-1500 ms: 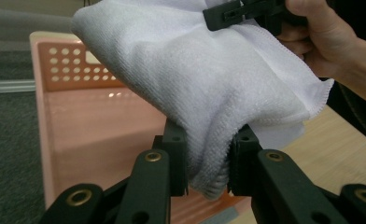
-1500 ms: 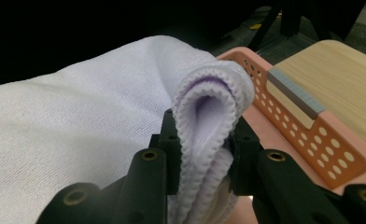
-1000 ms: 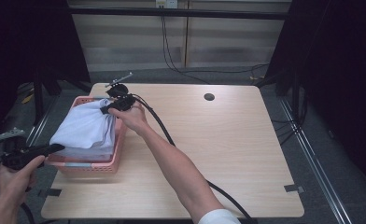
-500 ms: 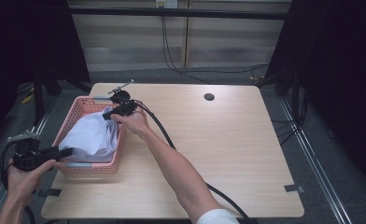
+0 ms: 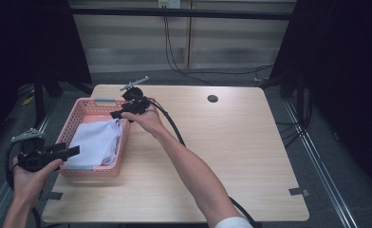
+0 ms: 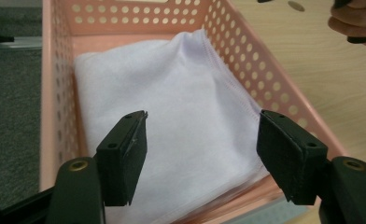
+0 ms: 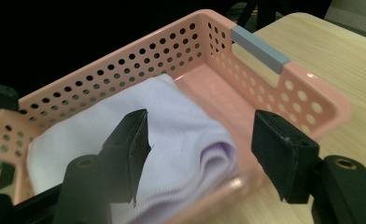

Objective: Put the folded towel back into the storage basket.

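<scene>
Dark room, pale wood surface, pink basket at its left edge.

High view: white cloth lying folded inside basket, toward near end. Left claw held off basket's near left corner, jaws apart, nothing between them. Right claw over basket's far right rim, just above cloth's far edge, likewise released. Both sets of jaws just been opening; cloth down in basket, gripped by neither.

Left gripper view: left claw spread wide above cloth, pads clear of fabric. Stitched hem running along cloth's right side against perforated basket wall. Other hand at top right corner.

Right gripper view: right claw open over rolled fold of cloth, nothing pinched. Basket with grey handle strip on far wall; bare pink floor beyond cloth.

Judged from look: cloth light, soft, limp, layered; bound to sag and unfold if lifted by one point. Not fragile, not slippery against rubbery pads. Best taken at hem or corner, pinching all layers, one claw at each end to keep fold intact. Thick fold edge a firmer bite than flat middle.
</scene>
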